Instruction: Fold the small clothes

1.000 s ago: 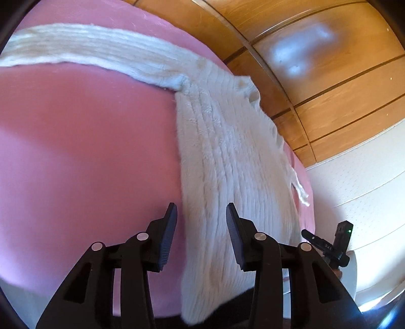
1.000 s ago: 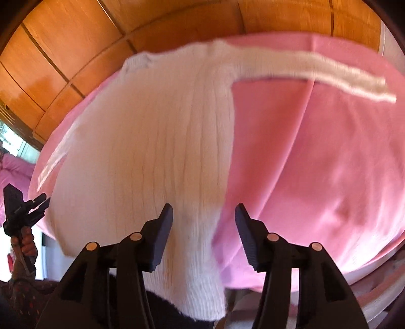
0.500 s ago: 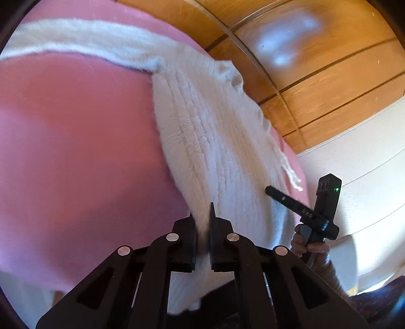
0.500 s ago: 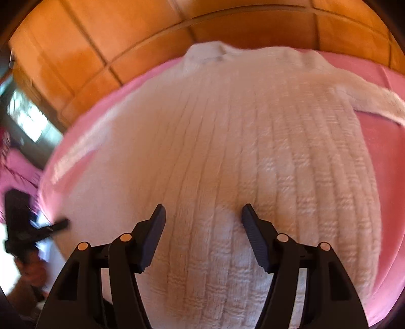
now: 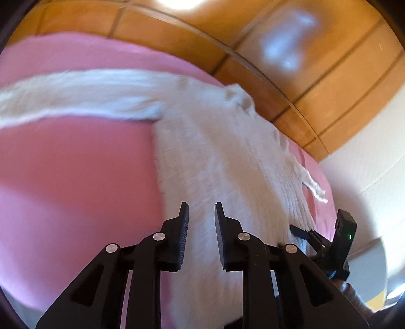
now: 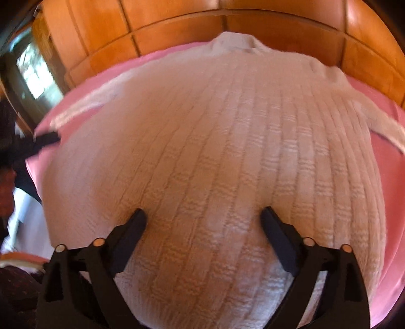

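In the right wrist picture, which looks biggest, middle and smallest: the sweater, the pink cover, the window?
1. Sweater, it fills most of the view, though it is nearest the camera.
2. Pink cover, mostly hidden under it.
3. Window, a small patch.

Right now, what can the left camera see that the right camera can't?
Only the left wrist view shows the long sleeve stretched out sideways, a loose yarn tie at the sweater's edge, and the white wall. Only the right wrist view shows the collar, the whole ribbed front, and a bright window. Both show the white knit sweater lying flat on the pink cover, the wooden panels behind, and an open gripper: the left gripper and the right gripper.
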`<move>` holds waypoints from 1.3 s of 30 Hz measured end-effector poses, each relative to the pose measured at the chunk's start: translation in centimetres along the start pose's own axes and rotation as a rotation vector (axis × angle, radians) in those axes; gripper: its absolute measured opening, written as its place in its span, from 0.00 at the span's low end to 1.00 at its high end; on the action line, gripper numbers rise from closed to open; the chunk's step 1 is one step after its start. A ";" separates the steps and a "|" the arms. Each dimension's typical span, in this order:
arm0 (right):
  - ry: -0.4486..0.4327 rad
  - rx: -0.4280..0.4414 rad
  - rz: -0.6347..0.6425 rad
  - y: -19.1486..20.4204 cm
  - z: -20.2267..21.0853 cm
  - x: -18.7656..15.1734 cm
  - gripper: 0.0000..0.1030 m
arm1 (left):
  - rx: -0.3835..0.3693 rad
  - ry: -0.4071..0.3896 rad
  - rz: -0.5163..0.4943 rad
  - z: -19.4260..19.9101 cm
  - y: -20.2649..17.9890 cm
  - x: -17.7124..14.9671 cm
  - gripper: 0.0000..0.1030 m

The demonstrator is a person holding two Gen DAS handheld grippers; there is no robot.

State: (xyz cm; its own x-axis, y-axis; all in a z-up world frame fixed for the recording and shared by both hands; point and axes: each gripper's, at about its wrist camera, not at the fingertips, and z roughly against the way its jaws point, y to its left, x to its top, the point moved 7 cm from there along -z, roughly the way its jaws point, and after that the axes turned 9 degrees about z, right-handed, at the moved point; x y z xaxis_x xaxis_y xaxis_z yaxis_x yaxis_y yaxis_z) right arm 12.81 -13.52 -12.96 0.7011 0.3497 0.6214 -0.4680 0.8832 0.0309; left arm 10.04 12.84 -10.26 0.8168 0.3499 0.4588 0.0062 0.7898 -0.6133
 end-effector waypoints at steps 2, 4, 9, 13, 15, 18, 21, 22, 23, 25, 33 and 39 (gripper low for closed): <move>-0.016 -0.013 -0.008 0.1 0.2 0.1 0.94 | 0.015 0.000 -0.049 -1.5 -1.5 0.4 0.25; -0.023 -0.014 -0.005 0.1 0.7 0.0 0.94 | 0.080 -0.001 -0.091 -3.5 -2.5 0.3 0.36; -0.046 0.008 0.002 -0.1 2.1 -1.1 0.94 | 0.202 0.036 -0.116 -6.2 -0.1 -1.5 0.36; -0.036 0.014 0.014 0.0 2.3 -1.2 0.94 | 0.249 0.033 -0.130 -6.1 -0.3 -1.3 0.36; -0.028 0.043 -0.014 -0.4 2.7 -1.0 0.94 | 0.252 0.027 -0.127 -6.0 -0.9 -0.8 0.36; -0.051 0.130 -0.146 -2.3 4.0 -0.4 0.86 | 0.264 -0.011 -0.160 -6.1 -2.2 0.3 0.46; -0.117 0.125 -0.307 -6.8 5.9 0.0 0.75 | 0.269 -0.018 -0.197 -7.2 -3.9 1.1 0.46; -0.143 0.112 -0.380 -9.1 6.6 -0.2 0.73 | 0.277 -0.020 -0.218 -7.8 -4.5 1.3 0.46; -0.161 0.098 -0.441 -11.1 7.2 -0.6 0.69 | 0.285 -0.021 -0.236 -8.4 -4.9 1.3 0.46; -0.194 0.037 -0.580 -16.2 8.2 -1.9 0.65 | 0.313 -0.018 -0.278 -9.8 -5.5 1.5 0.46; -0.324 -0.173 -1.136 -36.0 11.3 -10.3 0.49 | 0.348 -0.020 -0.333 -13.0 -5.3 1.2 0.70; -0.402 -0.245 -1.334 -45.6 11.4 -11.7 0.43 | 0.333 -0.031 -0.315 -13.3 -5.1 1.3 0.77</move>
State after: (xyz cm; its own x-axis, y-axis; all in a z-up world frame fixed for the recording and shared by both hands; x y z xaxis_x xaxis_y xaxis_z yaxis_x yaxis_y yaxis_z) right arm 19.83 -61.48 -12.76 0.3182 -0.8536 0.4123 0.5479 0.5206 0.6548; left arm 18.72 2.55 -15.05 0.7870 0.0775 0.6120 0.0614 0.9773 -0.2027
